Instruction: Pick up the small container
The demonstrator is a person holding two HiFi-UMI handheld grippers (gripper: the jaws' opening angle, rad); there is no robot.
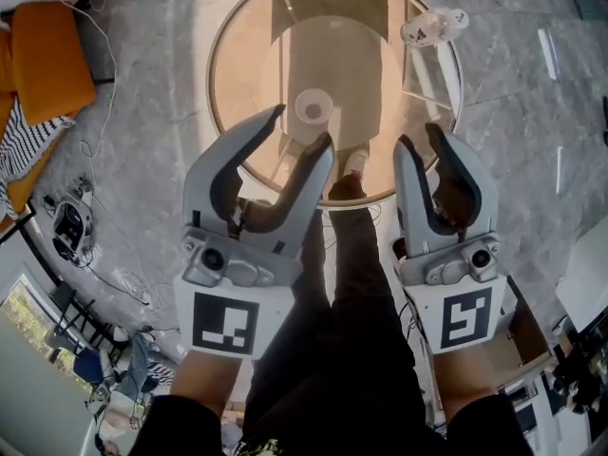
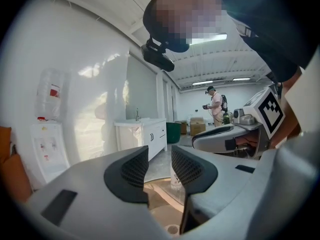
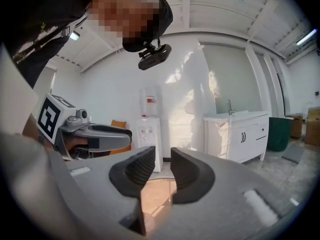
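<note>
Standing upright on the round table (image 1: pixel 242 60), the small container (image 1: pixel 313 107) shows from above as a pale ring just ahead of the left tool (image 1: pixel 302 125), whose jaws gape wide and empty, the inner jaw coming closest to it. The right tool (image 1: pixel 419 136), jaws partly apart with nothing between them, sits further off to the side (a clear bottle (image 1: pixel 434 27) lies beyond it). A short forward reach by the left looks the likelier move.
</note>
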